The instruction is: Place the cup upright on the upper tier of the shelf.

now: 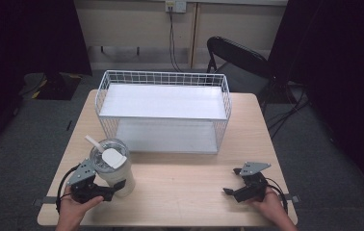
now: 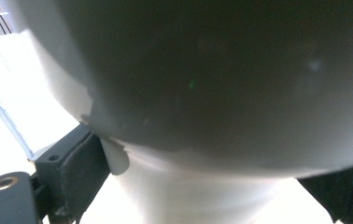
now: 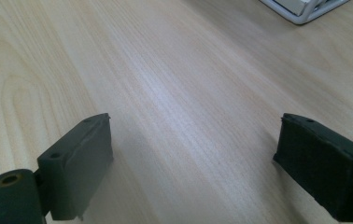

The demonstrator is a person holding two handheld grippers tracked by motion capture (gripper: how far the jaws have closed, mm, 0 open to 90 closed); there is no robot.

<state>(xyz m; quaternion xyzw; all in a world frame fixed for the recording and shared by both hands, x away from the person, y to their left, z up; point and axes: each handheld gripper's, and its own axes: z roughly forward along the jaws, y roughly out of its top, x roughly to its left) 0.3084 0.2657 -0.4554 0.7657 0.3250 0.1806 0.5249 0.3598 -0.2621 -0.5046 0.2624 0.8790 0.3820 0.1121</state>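
A cream tumbler [image 1: 117,172] with a clear lid, a white flap and a white straw [image 1: 93,142] stands upright on the near left of the wooden table [image 1: 189,192]. My left gripper [image 1: 115,192] is closed around its lower body. In the left gripper view [image 2: 212,191] the tumbler [image 2: 212,93] looms very close, with a black jaw pressed to each side. My right gripper [image 1: 231,181] rests at the near right, open, pointing left. In the right gripper view [image 3: 193,163] its pads [image 3: 81,158] stand wide apart over bare wood.
A white wire basket rack [image 1: 163,75] with two white shelf boards spans the middle and back of the table. Its corner [image 3: 305,11] appears in the right gripper view. A black folding chair [image 1: 238,57] stands behind the table on grey carpet.
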